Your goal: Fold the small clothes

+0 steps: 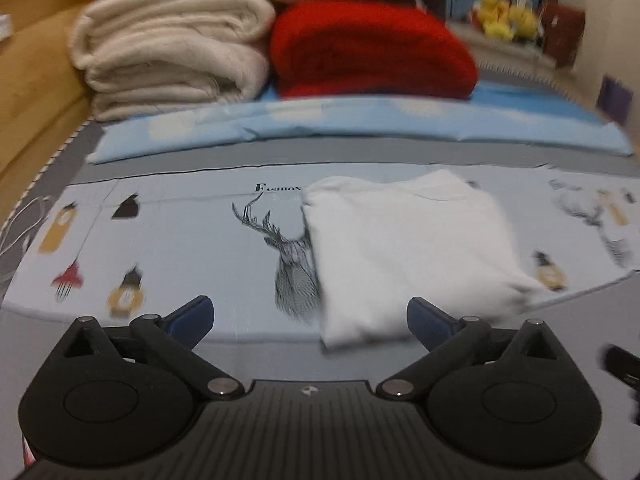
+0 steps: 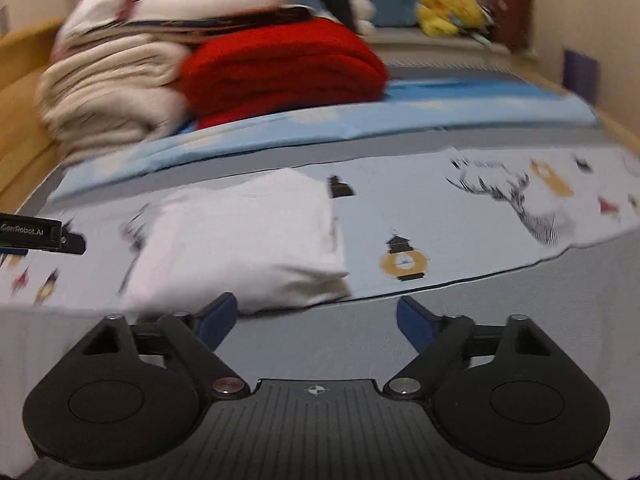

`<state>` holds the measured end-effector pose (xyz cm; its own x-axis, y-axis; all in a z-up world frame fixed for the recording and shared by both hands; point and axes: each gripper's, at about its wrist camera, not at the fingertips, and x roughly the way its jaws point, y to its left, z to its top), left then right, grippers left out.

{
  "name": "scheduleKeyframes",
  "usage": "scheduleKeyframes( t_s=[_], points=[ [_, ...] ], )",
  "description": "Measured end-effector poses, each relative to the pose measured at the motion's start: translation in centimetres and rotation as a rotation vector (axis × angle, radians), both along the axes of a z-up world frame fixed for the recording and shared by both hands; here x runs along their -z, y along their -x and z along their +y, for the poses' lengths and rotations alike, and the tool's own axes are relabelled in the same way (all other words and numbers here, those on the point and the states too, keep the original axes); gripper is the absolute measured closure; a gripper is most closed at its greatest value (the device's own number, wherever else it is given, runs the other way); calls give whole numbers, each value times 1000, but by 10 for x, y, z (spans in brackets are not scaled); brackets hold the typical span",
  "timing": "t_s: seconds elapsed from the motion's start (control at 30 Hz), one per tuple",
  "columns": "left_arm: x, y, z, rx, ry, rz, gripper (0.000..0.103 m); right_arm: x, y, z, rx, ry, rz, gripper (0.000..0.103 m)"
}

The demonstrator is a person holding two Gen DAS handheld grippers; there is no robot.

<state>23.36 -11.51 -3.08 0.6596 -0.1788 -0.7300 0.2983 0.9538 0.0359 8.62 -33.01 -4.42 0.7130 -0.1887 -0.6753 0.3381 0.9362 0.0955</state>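
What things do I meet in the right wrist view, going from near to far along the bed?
Right gripper, open and empty → folded white garment on the printed cloth → light blue sheet → red blanket → yellow soft toy.

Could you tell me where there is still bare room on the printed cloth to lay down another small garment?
Free: the printed cloth right of the folded white garment, and the stretch left of it over the deer print. Crowded: the far side, with the red blanket and cream blankets.
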Motion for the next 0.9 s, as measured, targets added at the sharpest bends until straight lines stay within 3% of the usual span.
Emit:
scheduleKeyframes(
  t_s=[0.17, 0.4, 0.9],
  points=[
    [-3, 72, 13, -20, 36, 88, 0, -15, 31, 28, 13, 16, 48, 14],
    [-12, 134, 13, 32, -84, -12, 0, -28, 61, 53, 1, 86, 37, 14],
    [-28, 143, 16, 24, -36, -23, 0, -37, 69, 65, -13, 106, 21, 14]
  ],
)
